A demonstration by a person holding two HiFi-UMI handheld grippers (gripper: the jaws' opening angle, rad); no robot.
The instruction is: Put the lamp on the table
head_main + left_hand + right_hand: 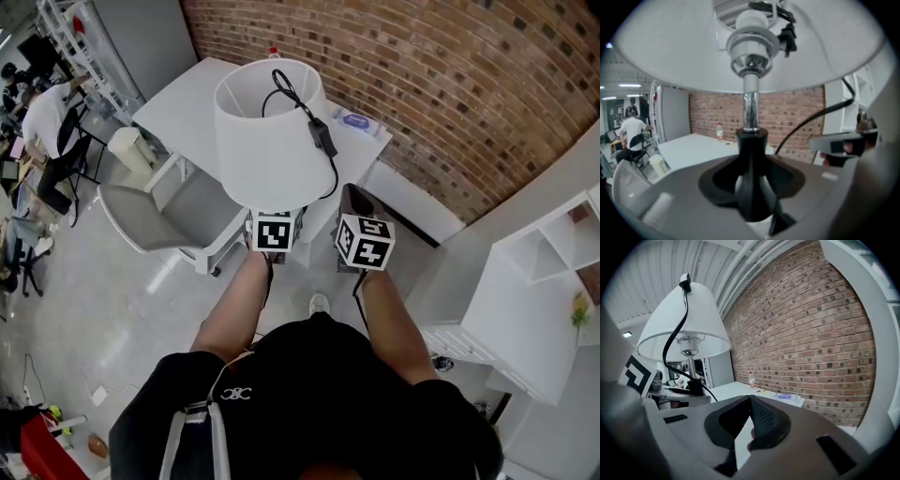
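Head view, left to right.

- Upper left: a white bin (pixel 127 148) stands on the floor beside the table's left end. Its contents cannot be made out.
- Left of centre: a grey chair (pixel 141 220) faces the table (pixel 202 103), close to its near edge.
- The white table stands against the brick wall (pixel 422 84). A small bottle (pixel 274 52) is at the table's back edge and a flat purple-printed packet (pixel 356 120) at its right end.
- Upper centre: the lamp (pixel 267 131) is held in the air, upright. Its white shade overlaps the table in the picture, but the left gripper view shows the table well beyond it. A black cord (pixel 322 136) is draped over the shade.
- Left gripper (pixel 751 178): jaws clamped wide round the lamp's black stem.
- Right gripper (pixel 751 406): just beside the left one. Its jaw tips meet and nothing shows between them.
- Right edge: a white shelf unit (pixel 525 309). The open compartments that can be seen look bare.
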